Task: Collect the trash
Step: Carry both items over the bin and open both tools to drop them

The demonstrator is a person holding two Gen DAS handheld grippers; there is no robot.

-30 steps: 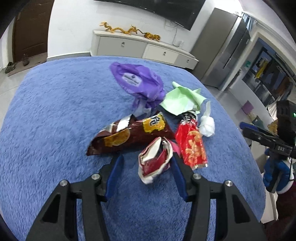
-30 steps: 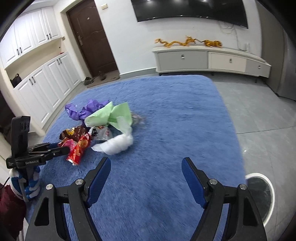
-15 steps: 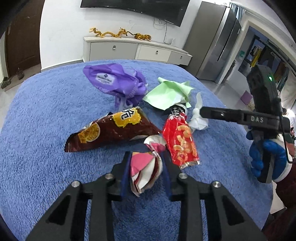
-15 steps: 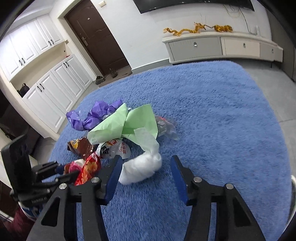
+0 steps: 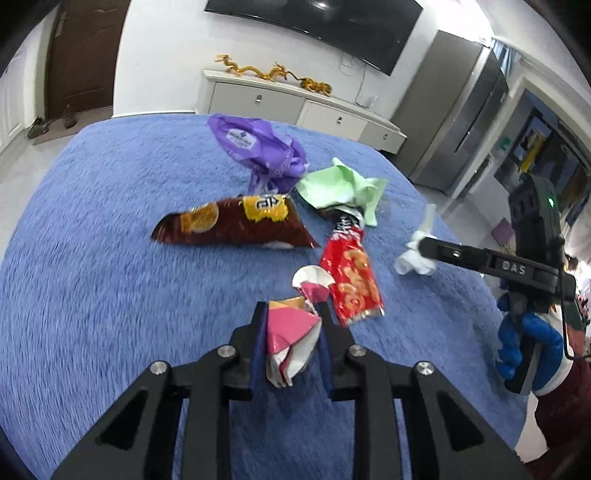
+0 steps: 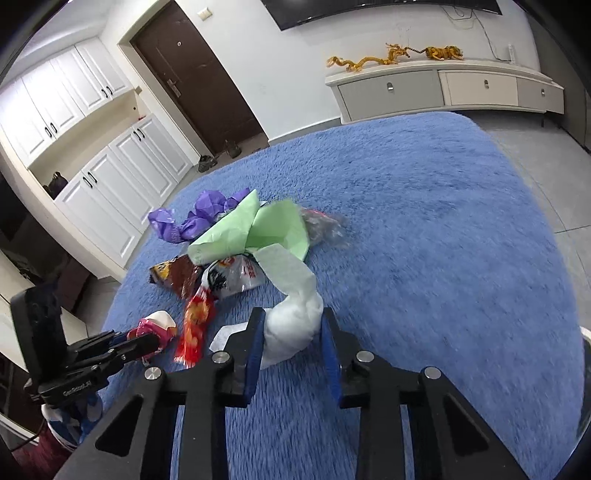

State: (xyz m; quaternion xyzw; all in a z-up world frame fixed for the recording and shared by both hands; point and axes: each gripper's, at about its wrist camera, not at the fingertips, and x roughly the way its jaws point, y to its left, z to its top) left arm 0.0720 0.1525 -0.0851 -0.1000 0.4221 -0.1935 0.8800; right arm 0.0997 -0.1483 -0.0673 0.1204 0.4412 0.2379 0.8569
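Under me spreads a shaggy blue rug (image 5: 92, 258). Across the room I see a low white sideboard (image 6: 443, 88) against the wall, with golden dragon figurines (image 6: 369, 61) along its top and a dark television (image 5: 314, 18) mounted above it. A brown door (image 6: 195, 74) stands left of it, shoes (image 6: 218, 155) on the floor beside its foot. White cabinets (image 6: 92, 155) line the left wall. A steel refrigerator (image 5: 458, 122) stands to the right.
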